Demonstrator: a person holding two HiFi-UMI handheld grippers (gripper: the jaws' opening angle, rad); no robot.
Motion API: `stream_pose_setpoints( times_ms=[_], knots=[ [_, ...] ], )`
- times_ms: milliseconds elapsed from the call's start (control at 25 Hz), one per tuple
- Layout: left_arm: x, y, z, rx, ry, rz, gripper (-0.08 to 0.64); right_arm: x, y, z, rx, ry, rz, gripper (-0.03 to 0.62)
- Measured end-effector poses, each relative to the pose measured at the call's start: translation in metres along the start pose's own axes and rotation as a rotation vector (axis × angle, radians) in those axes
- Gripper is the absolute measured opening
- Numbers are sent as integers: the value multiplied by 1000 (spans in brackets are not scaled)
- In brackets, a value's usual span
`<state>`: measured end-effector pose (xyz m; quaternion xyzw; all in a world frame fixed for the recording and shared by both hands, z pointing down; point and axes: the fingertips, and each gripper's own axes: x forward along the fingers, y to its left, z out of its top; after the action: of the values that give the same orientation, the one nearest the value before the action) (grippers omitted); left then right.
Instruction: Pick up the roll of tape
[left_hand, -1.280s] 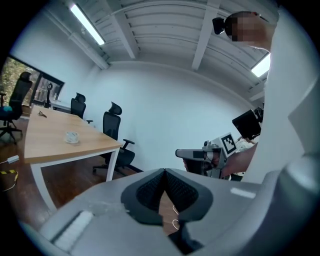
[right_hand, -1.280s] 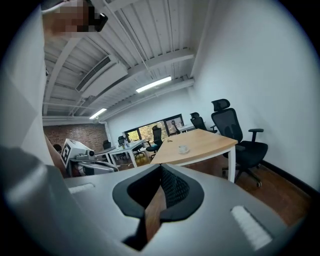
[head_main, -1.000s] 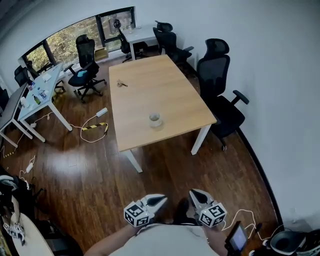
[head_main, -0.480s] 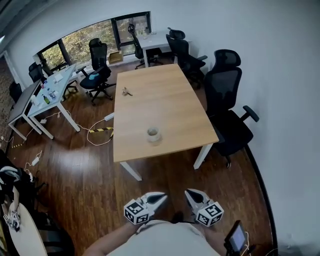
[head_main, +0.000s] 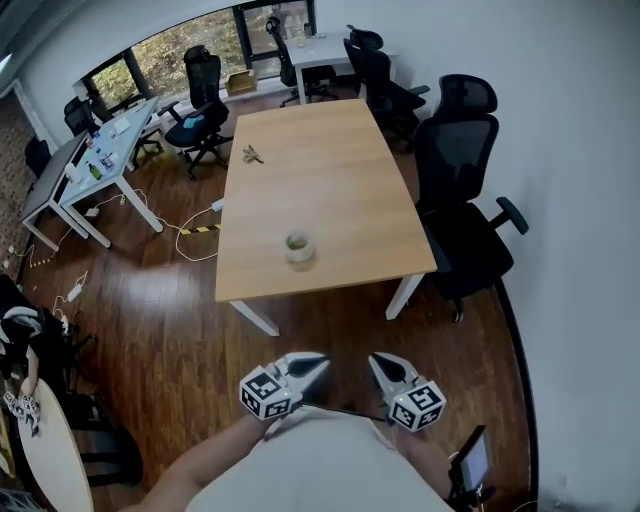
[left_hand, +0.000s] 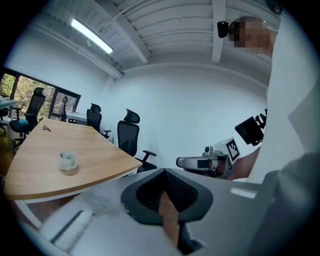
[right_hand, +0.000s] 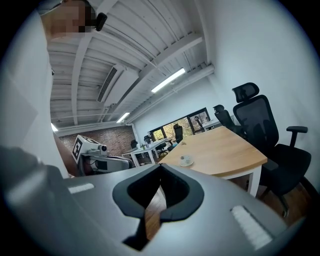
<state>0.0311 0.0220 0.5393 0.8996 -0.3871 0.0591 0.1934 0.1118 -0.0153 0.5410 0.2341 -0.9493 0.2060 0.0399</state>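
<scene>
Wood-floored office, seen from above: a pale worktop stands with black chairs along its right side. The tape lies alone near the front edge, well apart from a small item at the far end. A person stands short of the worktop with the left hand-held gripper and the right hand-held gripper close to the body, both with jaws pressed together and nothing between them. Neither is near the tape, and the pickup looks not yet begun. Doing it well would likely mean stepping up to the front edge and spreading one gripper's jaws wider than the roll before coming down. The pads could then go on opposite sides of the ring, or one inside its hole and one outside, so the light roll does not skid across the smooth top.
</scene>
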Motion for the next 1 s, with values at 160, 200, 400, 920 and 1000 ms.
stream_pose_setpoints(
  times_ms=[160,200,400,920,1000],
  knots=[
    [14,26,7,-3,3,26,4,13,-22,10,-8,10,-9,6],
    [20,32,7,-7,5,26,3,16,-28,12,-15,18,-12,6],
    [59,60,12,-14,13,-23,3,30,-58,17,-14,50,-56,6],
    [101,160,61,1,43,-80,3,110,-121,70,-14,73,-119,6],
    [98,178,61,-3,53,-65,3,127,-124,73,-14,82,-112,6]
  ],
)
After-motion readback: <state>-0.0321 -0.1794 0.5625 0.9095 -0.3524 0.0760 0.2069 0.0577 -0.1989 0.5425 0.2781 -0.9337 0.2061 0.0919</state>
